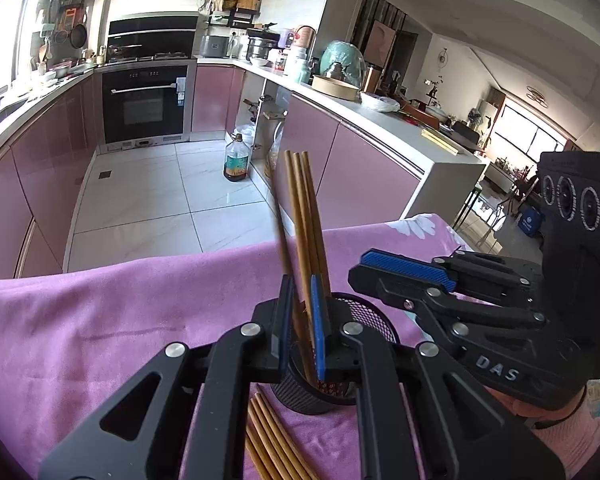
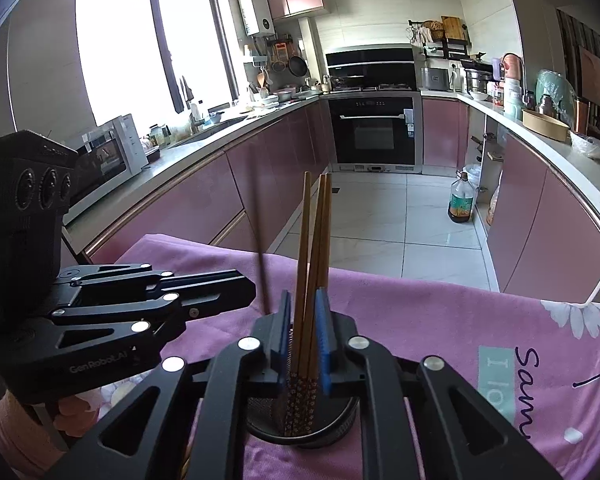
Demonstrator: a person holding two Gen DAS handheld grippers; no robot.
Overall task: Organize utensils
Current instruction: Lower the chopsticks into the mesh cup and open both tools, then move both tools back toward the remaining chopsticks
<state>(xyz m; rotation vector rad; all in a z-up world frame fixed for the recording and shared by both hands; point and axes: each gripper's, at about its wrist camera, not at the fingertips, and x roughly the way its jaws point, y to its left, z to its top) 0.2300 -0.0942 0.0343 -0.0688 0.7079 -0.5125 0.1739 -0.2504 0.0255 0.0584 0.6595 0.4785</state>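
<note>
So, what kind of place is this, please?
Most likely a home kitchen. A built-in oven sits under a stove, pink cabinets carry long counters, and pans hang on the wall. In front, chopsticks stand in a mesh cup on a purple cloth.

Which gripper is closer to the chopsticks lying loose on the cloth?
Left. The left gripper hangs right above the loose chopsticks; the right gripper is on the other side of the cup.

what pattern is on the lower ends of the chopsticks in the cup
Small pale flowers on dark red, on the brown wooden chopsticks in the black mesh cup; clearest in the right wrist view.
</note>
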